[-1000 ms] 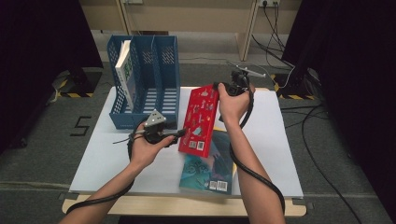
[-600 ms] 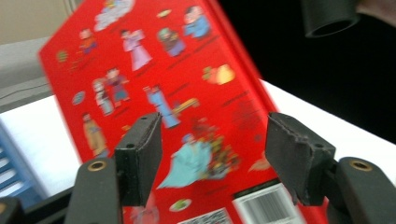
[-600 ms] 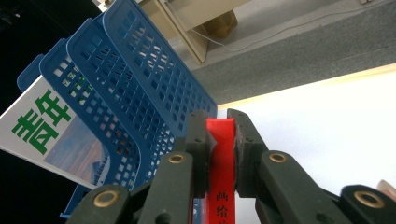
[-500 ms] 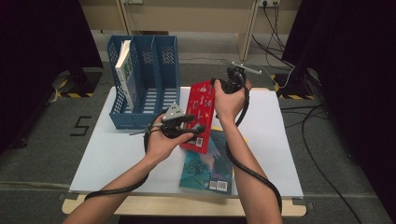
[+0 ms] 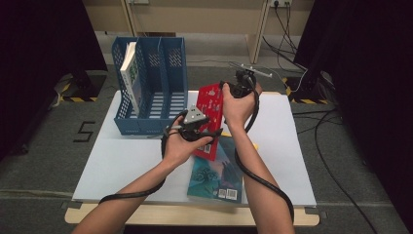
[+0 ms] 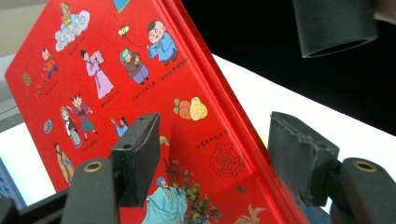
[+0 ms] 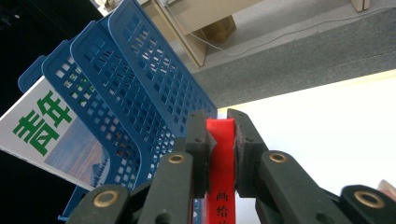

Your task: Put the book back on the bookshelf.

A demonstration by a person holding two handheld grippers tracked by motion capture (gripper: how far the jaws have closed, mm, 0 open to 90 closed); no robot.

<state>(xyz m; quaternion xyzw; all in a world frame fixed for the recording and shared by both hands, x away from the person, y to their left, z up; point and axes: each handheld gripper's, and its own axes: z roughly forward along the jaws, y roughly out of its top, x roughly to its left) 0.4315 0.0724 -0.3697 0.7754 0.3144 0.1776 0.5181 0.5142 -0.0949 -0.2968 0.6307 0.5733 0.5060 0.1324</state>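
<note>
A blue perforated plastic file rack (image 5: 151, 87) stands at the table's left, a white-covered book (image 5: 130, 73) in its leftmost slot. Beside it, the left gripper (image 5: 202, 132) has just been opening; its jaws straddle the red hardcover picture book (image 5: 210, 105) without pressing. The right gripper (image 5: 233, 90) is clamped on the book's top edge, holding it tilted above a teal paperback (image 5: 216, 174). The cover looks stiff, glossy and likely slippery, best pinched near the spine.

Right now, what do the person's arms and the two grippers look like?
Both forearms are bare, with no sleeves in the high view. The left gripper is black with a grey three-cornered plate on top; the right gripper is black too. A thick black cable trails from each along the arm. Up close, the jaws are matt black with brass-coloured pivot rivets and blocky pads.
</note>
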